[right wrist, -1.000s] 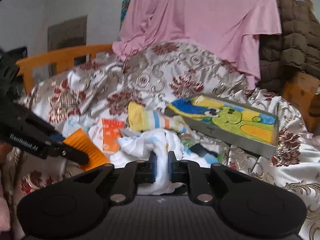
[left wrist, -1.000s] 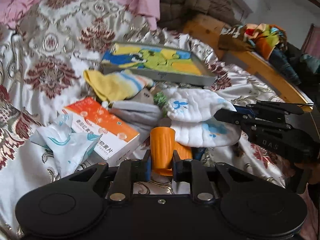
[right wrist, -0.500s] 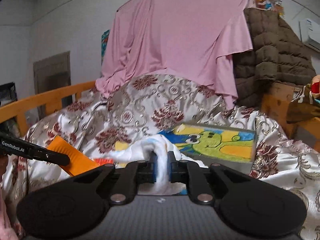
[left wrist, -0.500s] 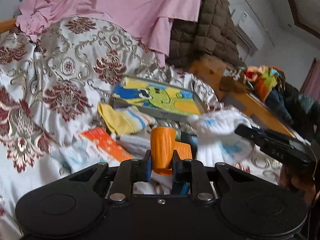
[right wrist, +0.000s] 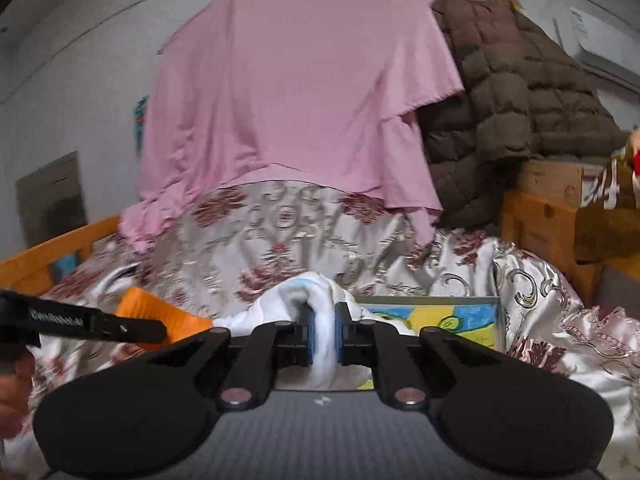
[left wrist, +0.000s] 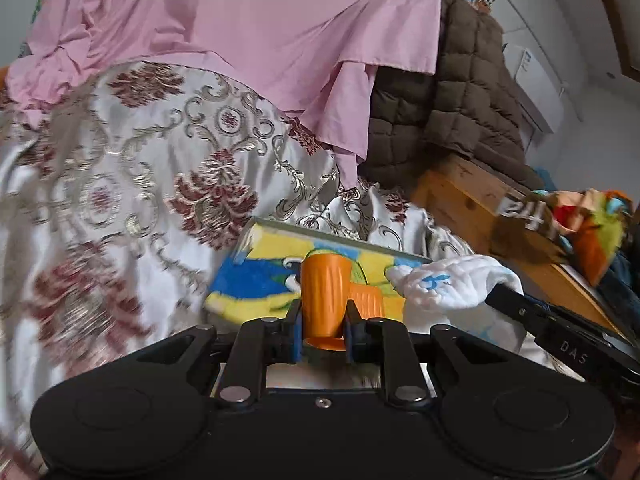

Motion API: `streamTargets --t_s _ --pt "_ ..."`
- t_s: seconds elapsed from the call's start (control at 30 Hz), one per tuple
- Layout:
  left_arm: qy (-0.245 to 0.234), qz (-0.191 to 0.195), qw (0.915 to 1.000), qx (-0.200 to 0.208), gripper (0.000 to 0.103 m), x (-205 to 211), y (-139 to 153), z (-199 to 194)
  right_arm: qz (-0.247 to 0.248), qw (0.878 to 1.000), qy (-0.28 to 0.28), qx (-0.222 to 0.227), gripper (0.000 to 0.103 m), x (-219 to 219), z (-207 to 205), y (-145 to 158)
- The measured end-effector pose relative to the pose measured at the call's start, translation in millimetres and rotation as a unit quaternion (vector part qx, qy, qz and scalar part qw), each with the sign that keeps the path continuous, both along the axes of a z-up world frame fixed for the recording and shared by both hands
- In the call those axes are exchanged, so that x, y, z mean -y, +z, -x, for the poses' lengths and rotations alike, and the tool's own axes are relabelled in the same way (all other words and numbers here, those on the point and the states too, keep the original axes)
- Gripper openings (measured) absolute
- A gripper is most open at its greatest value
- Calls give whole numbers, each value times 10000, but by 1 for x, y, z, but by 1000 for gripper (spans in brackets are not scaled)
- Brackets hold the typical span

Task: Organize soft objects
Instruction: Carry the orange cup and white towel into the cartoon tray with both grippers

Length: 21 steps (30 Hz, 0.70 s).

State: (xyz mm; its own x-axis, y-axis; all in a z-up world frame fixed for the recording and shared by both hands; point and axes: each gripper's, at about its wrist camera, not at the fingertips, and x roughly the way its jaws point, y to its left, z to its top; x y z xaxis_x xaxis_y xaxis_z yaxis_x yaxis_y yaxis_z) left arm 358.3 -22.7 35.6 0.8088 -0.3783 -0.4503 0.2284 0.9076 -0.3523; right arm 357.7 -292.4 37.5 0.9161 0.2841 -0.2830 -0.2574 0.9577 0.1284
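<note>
A bed draped in a silvery floral bedspread [left wrist: 132, 184] carries a colourful cartoon box [left wrist: 256, 280] at its centre; a pink sheet [left wrist: 224, 20] spills on at twelve o'clock.

left wrist: near bedspread [left wrist: 132, 168] | right wrist: same | shared: pink sheet [right wrist: 304, 92]

White letters "DAS" stand on the side of the black plastic right gripper [left wrist: 490, 294], seen at the right edge of the left wrist view. In the right wrist view, small white print along the black plastic left gripper [right wrist: 162, 330], at the left edge, looks like "GenRobot.AI", though it is blurred. A brown cardboard piece [left wrist: 520, 216] on the light wooden crate [left wrist: 456, 196] bears large white characters, not legible.
</note>
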Motion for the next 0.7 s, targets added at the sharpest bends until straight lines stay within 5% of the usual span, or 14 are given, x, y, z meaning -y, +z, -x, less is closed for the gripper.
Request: streamTargets --t_s 0.33,0.7 --pt "60 220 9986 -468 21 66 -61 -130 -384 9940 -777 -661 11 43 -91 -52" --pt "171 86 9923 -1226 26 80 -104 -147 -102 9844 -867 -1528 15 48 -105 -80"
